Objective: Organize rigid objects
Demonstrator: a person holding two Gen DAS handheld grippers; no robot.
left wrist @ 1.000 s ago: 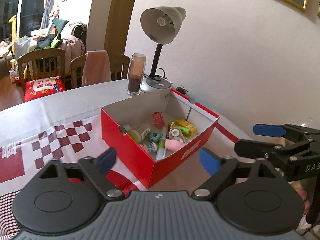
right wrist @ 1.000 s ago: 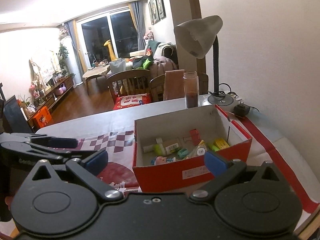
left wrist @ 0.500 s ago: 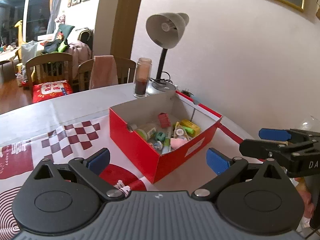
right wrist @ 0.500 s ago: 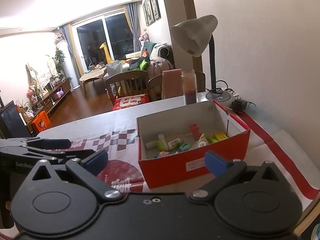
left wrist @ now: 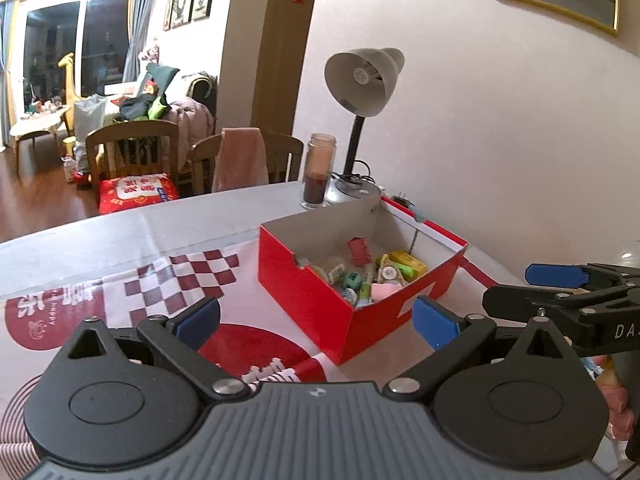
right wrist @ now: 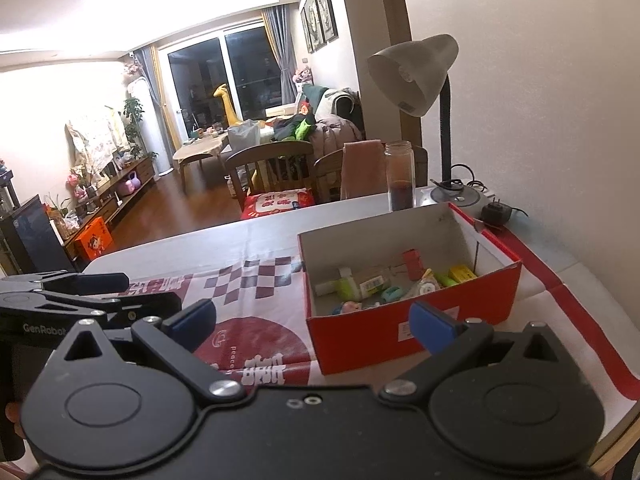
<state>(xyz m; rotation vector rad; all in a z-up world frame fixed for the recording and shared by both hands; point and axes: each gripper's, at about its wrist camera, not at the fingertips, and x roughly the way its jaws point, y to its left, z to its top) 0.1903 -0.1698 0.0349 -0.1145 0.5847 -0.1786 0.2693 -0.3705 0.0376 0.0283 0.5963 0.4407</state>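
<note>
A red cardboard box [left wrist: 312, 304] [right wrist: 400, 332] stands open on the table and holds several small rigid items: a red clip [left wrist: 359, 251], a yellow block [left wrist: 408, 261], a pink piece [left wrist: 385, 291], glue sticks and tape rollers. My left gripper [left wrist: 316, 322] is open and empty, held back above the table in front of the box. My right gripper [right wrist: 312, 320] is open and empty, also short of the box. Each gripper shows in the other's view, the right one [left wrist: 560, 292] at the right edge, the left one [right wrist: 80, 296] at the left edge.
A grey desk lamp [left wrist: 360, 80] and a glass jar [left wrist: 318, 170] with dark contents stand behind the box by the wall. A plug adapter [right wrist: 496, 212] lies near the lamp base. A red-and-white patterned cloth [left wrist: 120, 292] covers the table. Wooden chairs [left wrist: 132, 152] stand beyond the far edge.
Both grippers have drawn back and risen from the box, so it looks smaller and farther. Both stay open and empty.
</note>
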